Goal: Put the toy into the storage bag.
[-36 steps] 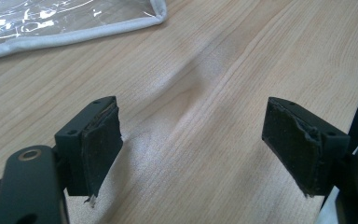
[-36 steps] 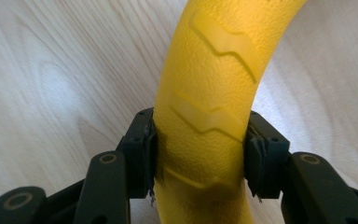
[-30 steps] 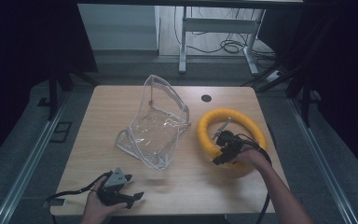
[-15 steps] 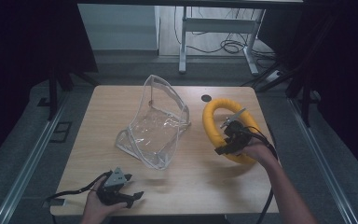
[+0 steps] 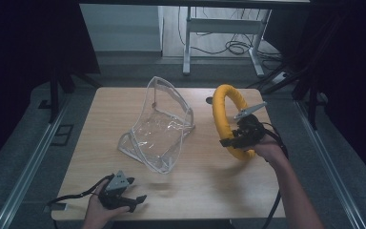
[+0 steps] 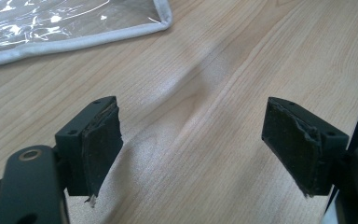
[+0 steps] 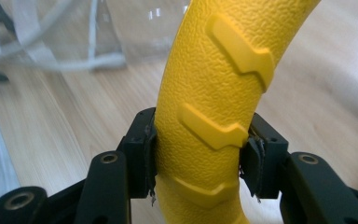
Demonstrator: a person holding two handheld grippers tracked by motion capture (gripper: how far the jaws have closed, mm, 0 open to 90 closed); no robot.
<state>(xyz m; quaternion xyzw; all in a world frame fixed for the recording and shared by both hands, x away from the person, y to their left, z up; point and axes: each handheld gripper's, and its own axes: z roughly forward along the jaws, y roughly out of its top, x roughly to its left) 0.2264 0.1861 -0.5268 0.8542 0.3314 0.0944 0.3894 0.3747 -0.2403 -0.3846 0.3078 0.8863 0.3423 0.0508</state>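
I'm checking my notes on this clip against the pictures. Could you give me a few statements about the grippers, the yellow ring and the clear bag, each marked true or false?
1. The right hand-held gripper is shut on the yellow ring. True.
2. The ring lies flat on the table. False: it stands tilted up on edge.
3. The left hand-held gripper is open over bare wood. True.
4. The clear bag holds the ring. False: they are apart.
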